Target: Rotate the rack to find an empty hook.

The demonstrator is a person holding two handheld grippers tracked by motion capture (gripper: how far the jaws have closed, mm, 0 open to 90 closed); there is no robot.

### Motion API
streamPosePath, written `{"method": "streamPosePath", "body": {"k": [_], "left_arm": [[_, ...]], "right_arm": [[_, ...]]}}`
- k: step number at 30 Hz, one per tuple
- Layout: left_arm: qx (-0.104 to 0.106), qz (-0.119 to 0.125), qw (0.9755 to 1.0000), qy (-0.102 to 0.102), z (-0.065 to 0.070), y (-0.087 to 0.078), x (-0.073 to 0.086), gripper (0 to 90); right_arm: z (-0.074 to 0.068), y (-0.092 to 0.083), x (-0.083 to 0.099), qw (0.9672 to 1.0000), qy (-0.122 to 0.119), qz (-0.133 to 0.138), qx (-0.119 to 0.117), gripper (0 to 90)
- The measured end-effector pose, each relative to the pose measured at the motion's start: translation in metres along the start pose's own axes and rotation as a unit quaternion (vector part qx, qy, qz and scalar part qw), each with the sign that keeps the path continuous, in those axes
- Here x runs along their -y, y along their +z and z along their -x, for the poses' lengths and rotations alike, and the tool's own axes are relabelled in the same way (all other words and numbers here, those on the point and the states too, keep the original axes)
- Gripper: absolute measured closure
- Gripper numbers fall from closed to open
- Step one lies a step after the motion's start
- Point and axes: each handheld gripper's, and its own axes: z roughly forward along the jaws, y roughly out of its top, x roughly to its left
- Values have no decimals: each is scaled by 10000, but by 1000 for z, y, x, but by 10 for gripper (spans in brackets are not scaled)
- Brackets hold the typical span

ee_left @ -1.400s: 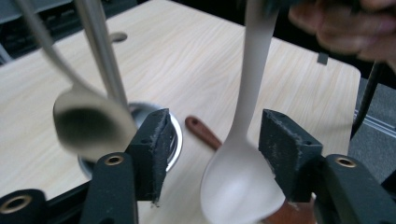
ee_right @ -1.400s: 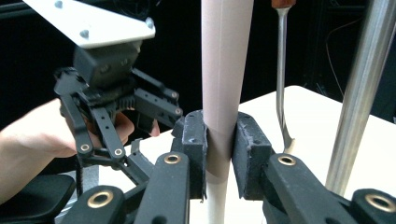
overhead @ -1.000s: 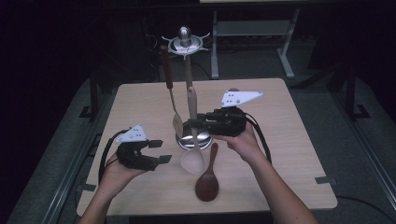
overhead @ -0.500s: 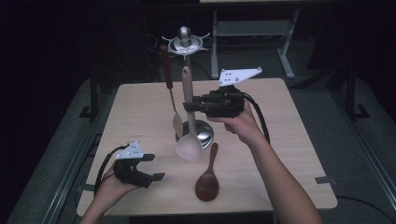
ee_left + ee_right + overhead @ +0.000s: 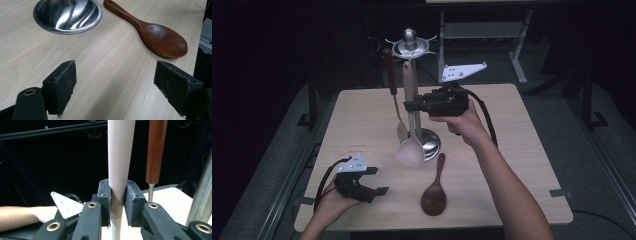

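- I count three utensils: a pale ladle, a dark wooden spoon and a brown-handled utensil hanging on the rack.
- There is one rack, a steel post on a round base, and two grippers, one in each of my hands.
- My right gripper is clamped on the ladle's handle, both pads pressed against it; the ladle hangs upright beside the post, its bowl low over the front of the base.
- My left gripper sits low near the front left corner of the tabletop; its jaws have just been opening and stand wide apart with bare wood between them.
- The rack holds the brown-handled utensil on a hook at its left side; whether the ladle's top rests on a hook I cannot tell.
- The wooden spoon lies flat just in front of the base, bowl toward the front edge.
- The right half of the tabletop and the back left part are bare, and so is the strip along the front edge to the right of the spoon.
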Motion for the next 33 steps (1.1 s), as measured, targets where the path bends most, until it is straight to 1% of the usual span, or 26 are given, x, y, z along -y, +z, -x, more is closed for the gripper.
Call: {"method": "streamPosePath", "body": {"k": [5, 8, 12, 15, 21, 22, 25, 33], "left_arm": [[14, -44, 10000, 8, 0, 0, 0, 179], [33, -42, 10000, -8, 0, 1, 0, 179], [27, -42, 10000, -14, 0, 1, 0, 179], [19, -41, 10000, -35, -1, 1, 1, 179], [6, -58, 10000, -28, -1, 1, 1, 179], [2, -58, 10000, -28, -1, 1, 1, 179], [-1, -66, 10000, -24, -2, 1, 1, 179], [34, -106, 9999, -37, -1, 2, 2, 179]], "right_arm": [[6, 0, 2, 9999, 121, 69, -29, 764], [8, 0, 2, 9999, 130, 59, 4, 763], [11, 0, 3, 9998, 146, 108, -8, 762], [11, -1, 4, 9998, 146, 136, 31, 757], [15, -4, 7, 9991, 325, 247, 122, 735], [16, -5, 8, 9990, 317, 272, 176, 731], [17, -6, 8, 9986, 385, 302, 214, 724], [19, -4, 8, 9968, 622, 389, 333, 703]]}}
